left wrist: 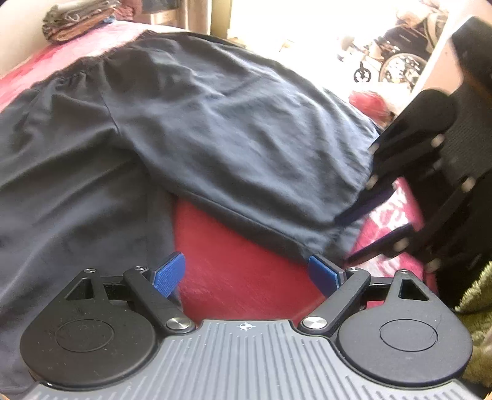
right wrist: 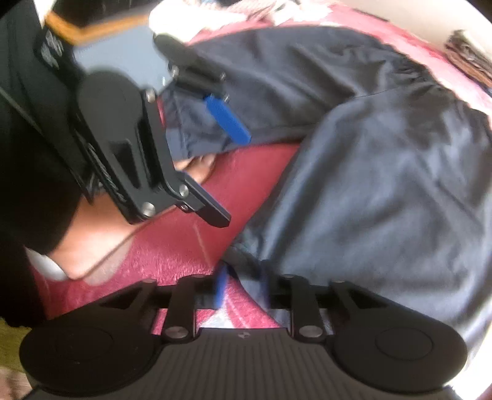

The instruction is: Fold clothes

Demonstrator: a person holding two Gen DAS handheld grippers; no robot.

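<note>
The dark trousers (left wrist: 215, 129) lie spread on the red bed cover (left wrist: 240, 264), waistband away from both claws, the two legs splayed toward them with a wedge of red cover showing between. One leg runs to the left of the left claw (left wrist: 246, 274), the other crosses ahead of it to its right, where that leg's hem meets the right claw (right wrist: 243, 289).

The left claw stands released, blue pads wide apart over bare cover, gripping nothing. The right claw's pads are close together at the leg's hem, and cloth seems to sit between them (the view is blurred, so whether it has truly bitten I cannot tell).

My reading is that the legs are being brought together lengthwise, though the same lie would suit spreading the garment flat. To do it well, each claw wants a firm bite on the hem, through both layers. Keep the cloth low and taut so that no crease gets trapped.

A stack of folded clothes (left wrist: 77, 18) sits far ahead of the left claw, beyond the waistband.
</note>
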